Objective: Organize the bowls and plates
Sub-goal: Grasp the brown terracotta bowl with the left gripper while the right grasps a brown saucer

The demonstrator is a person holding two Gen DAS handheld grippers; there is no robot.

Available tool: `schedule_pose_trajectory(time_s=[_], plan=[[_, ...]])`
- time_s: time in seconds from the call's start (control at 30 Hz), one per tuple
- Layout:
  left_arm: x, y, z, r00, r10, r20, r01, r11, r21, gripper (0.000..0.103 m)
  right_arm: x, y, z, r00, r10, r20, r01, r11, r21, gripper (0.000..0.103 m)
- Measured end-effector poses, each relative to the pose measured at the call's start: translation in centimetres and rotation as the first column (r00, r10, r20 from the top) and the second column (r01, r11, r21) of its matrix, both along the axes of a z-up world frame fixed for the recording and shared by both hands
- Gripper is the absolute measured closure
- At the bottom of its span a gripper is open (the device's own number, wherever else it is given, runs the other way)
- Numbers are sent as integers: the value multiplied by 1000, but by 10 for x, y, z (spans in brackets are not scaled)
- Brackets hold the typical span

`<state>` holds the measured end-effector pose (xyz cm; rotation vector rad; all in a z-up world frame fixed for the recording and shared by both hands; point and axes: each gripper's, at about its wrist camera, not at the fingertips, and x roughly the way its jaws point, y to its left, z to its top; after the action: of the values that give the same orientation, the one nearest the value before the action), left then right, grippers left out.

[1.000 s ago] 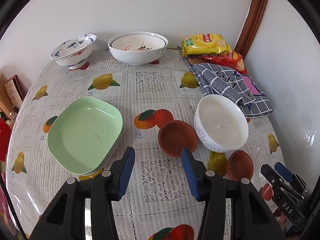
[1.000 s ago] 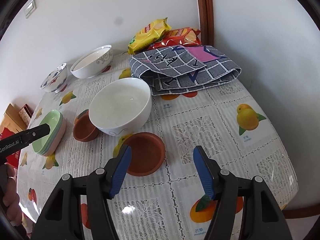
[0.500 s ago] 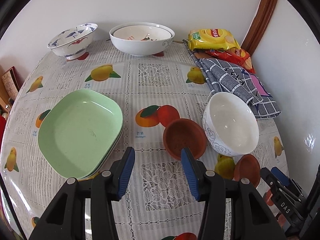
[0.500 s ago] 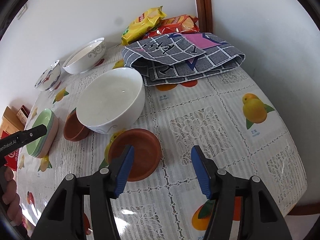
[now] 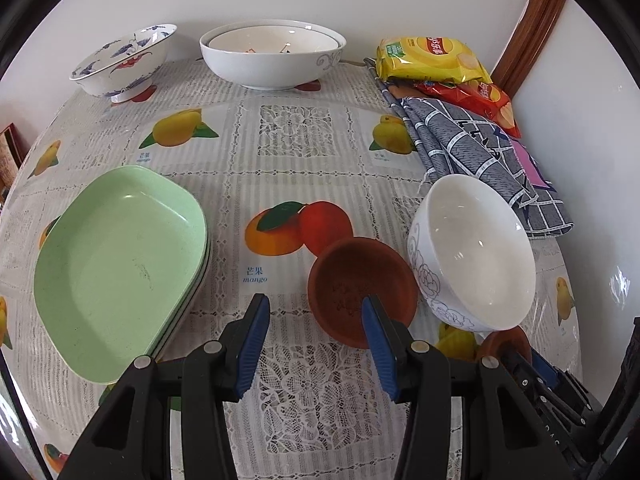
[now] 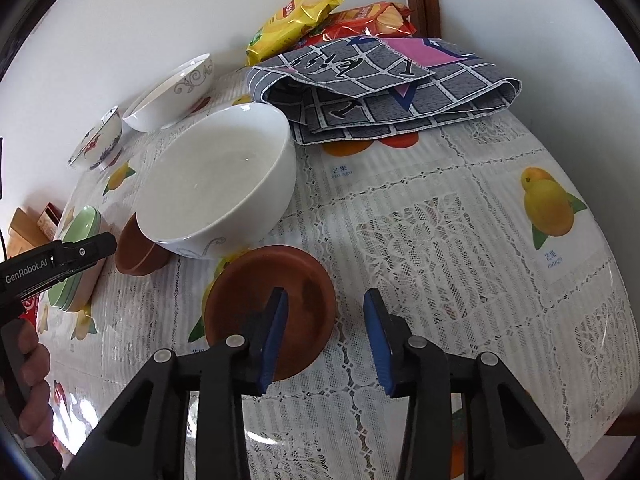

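The worktop [image 5: 304,152] wears a white lace-print cover with yellow mangoes and orange-red fruit. The plates [image 5: 120,264] are pale green. Two small bowls, one [image 5: 360,288] and another [image 6: 272,312], are terracotta brown. The deep bowl [image 5: 472,256] is white with a grey flower outline. A far bowl [image 5: 124,60] is white with blue and red painting. The cloth [image 6: 384,88] is grey with white checks and a pink patch. The snack bags are yellow [image 5: 428,60] and red [image 5: 480,100].

table [image 5: 296,152]: fruit-print cloth | on it: green plates [image 5: 120,264], bowls, cloth [image 6: 384,88], snack bags [image 5: 432,60]
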<state>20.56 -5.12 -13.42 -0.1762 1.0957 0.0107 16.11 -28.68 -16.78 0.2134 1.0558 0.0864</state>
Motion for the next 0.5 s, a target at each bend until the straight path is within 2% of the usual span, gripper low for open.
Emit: schedule_pose_trajectory(time_s=[0.07,0.33,0.5], plan=[[4,0,-3,1000,4,-5,-4,1000,-3,57,2,0,-5,1000,4,-9,-4,1000,-3,70],[17,-1,-15,999,11,-31,-12,1000,-24,58,5,1,-9,1000,11,25,-11,1000,-17,69],[21,-2,-25,998,18,-58,-20,999,-44,71,5,0,-9,999,15,33,-15,1000,-10,71]])
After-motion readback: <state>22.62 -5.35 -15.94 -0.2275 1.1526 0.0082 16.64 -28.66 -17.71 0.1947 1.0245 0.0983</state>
